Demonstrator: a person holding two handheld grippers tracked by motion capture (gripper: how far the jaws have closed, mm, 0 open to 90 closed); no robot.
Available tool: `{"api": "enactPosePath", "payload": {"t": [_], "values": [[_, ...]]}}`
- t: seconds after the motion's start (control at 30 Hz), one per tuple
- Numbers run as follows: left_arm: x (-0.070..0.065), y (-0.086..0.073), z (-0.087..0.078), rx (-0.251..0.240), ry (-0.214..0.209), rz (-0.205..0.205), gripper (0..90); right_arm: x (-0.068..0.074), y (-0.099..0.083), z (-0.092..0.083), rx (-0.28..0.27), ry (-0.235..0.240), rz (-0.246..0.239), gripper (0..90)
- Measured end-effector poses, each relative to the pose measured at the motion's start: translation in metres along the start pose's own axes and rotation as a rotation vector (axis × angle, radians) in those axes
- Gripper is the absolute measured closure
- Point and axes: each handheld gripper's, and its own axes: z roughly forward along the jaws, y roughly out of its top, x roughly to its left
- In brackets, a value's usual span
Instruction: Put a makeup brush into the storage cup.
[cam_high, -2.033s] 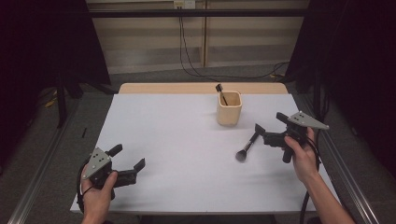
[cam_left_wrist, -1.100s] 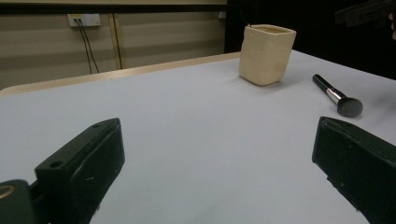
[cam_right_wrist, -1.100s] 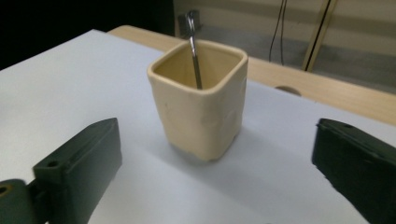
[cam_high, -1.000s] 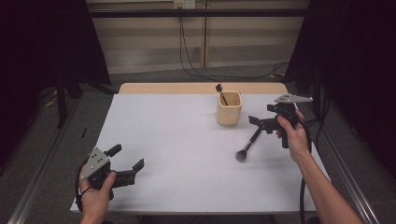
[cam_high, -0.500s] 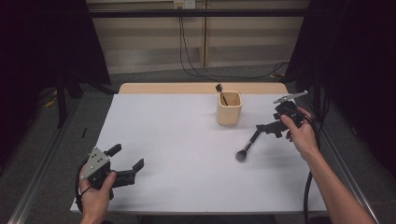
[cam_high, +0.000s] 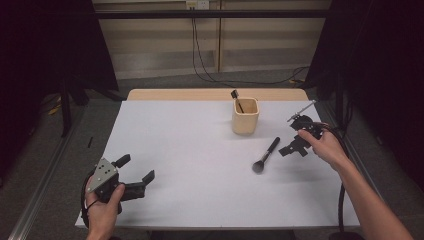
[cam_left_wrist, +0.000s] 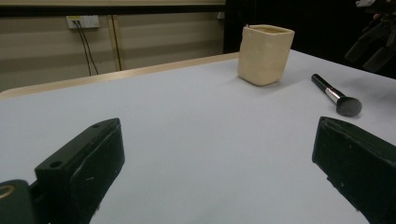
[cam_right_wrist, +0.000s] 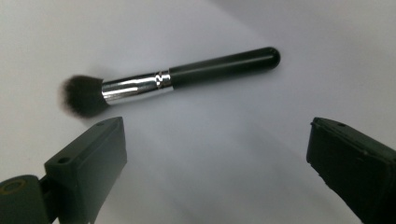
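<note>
A makeup brush (cam_high: 266, 154) with a black handle, silver ferrule and dark bristles lies flat on the white table (cam_high: 190, 150), right of centre. Its full length shows in the right gripper view (cam_right_wrist: 168, 80), just beyond the jaws. My right gripper (cam_high: 292, 148) hovers open just right of the brush handle, tilted down toward it, holding nothing. A beige square cup (cam_high: 245, 115) stands behind the brush with another dark-tipped brush (cam_high: 236, 98) upright inside. My left gripper (cam_high: 136, 172) rests open at the near left corner. The cup (cam_left_wrist: 265, 53) and the brush (cam_left_wrist: 337, 95) appear far off in the left gripper view.
The table's wooden far edge (cam_high: 210, 94) runs along the back. Cables (cam_high: 205, 55) hang from a wall socket behind. A metal rail (cam_high: 40, 195) runs along the floor on the left. Bare white surface lies between the two grippers.
My right gripper lifted away from the brush toward the cup's right side, then came back down and tilted toward the handle. The brush and my left gripper stayed still.
</note>
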Motion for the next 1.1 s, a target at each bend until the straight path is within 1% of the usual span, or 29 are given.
{"api": "enactPosePath", "payload": {"t": [0.07, 0.13, 0.17, 0.23, 0.3, 0.37, 0.4, 0.43, 0.5, 0.57, 0.6, 0.63, 0.67, 0.73, 0.77, 0.83, 0.87, 0.9, 0.93, 1.0, 1.03, 1.1], "values": [[0.000, 0.000, 0.000, 0.001, -0.001, 0.000, 2.4, 0.002, 0.000, 0.000, 0.010, 0.007, -0.045, 6.2], [0.000, 0.000, 0.000, 0.000, 0.000, 0.000, 2.4, 0.005, 0.000, 0.000, 0.018, 0.021, -0.084, 1.8], [0.000, 0.000, 0.000, -0.002, -0.001, -0.001, 2.4, 0.006, 0.000, 0.000, 0.026, 0.025, -0.097, 1.9], [0.000, 0.000, 0.000, -0.001, 0.000, -0.001, 2.4, 0.007, 0.002, 0.002, 0.047, 0.031, -0.122, 5.2], [0.000, 0.000, 0.000, -0.002, 0.000, -0.001, 2.4, 0.007, 0.003, 0.005, 0.071, 0.043, -0.137, 3.3], [0.000, 0.000, 0.000, -0.001, 0.000, 0.000, 2.4, 0.006, 0.004, 0.007, 0.081, 0.041, -0.152, 5.0], [0.000, 0.000, 0.000, 0.000, -0.001, 0.000, 2.4, 0.006, 0.004, 0.008, 0.080, 0.034, -0.172, 5.5], [0.000, 0.000, 0.000, 0.001, 0.001, -0.005, 2.4, 0.006, 0.004, 0.009, 0.079, 0.039, -0.207, 5.6], [0.000, 0.000, 0.000, 0.002, 0.000, -0.002, 2.4, 0.007, 0.005, 0.009, 0.080, 0.053, -0.251, 5.5], [0.000, 0.000, 0.000, 0.002, -0.002, -0.002, 2.4, 0.008, 0.007, 0.010, 0.071, 0.045, -0.297, 6.4], [0.000, 0.000, 0.001, 0.002, -0.003, -0.004, 2.4, 0.009, 0.008, 0.010, 0.089, 0.063, -0.311, 8.6], [0.000, 0.000, 0.001, 0.002, -0.005, -0.005, 2.4, 0.009, 0.009, 0.011, 0.100, 0.081, -0.324, 8.4], [-0.001, 0.000, 0.001, 0.005, -0.006, -0.002, 2.4, 0.010, 0.010, 0.012, 0.099, 0.079, -0.340, 6.9], [-0.001, 0.000, 0.001, 0.006, -0.006, 0.000, 2.4, 0.013, 0.012, 0.014, 0.102, 0.060, -0.421, 6.9], [-0.001, 0.000, 0.000, 0.005, -0.006, 0.000, 2.4, 0.014, 0.013, 0.015, 0.094, 0.065, -0.438, 5.9], [0.000, 0.000, 0.000, 0.006, -0.003, -0.001, 2.4, 0.016, 0.016, 0.017, 0.090, 0.078, -0.492, 5.0], [0.000, -0.001, 0.000, 0.006, -0.002, -0.001, 2.4, 0.017, 0.017, 0.017, 0.095, 0.084, -0.500, 5.0], [0.000, -0.001, 0.000, 0.005, -0.002, -0.002, 2.4, 0.017, 0.018, 0.018, 0.090, 0.090, -0.525, 5.0], [0.000, -0.001, 0.000, 0.006, -0.004, -0.002, 2.4, 0.018, 0.020, 0.019, 0.104, 0.091, -0.531, 5.0], [-0.001, -0.001, 0.000, 0.005, -0.010, -0.002, 2.4, 0.019, 0.022, 0.021, 0.119, 0.078, -0.558, 5.7], [-0.001, 0.000, 0.001, 0.005, -0.012, 0.001, 2.4, 0.019, 0.024, 0.022, 0.127, 0.089, -0.574, 7.4], [-0.001, -0.001, 0.001, 0.006, -0.014, 0.002, 2.4, 0.022, 0.027, 0.024, 0.118, 0.084, -0.591, 9.0]]}}
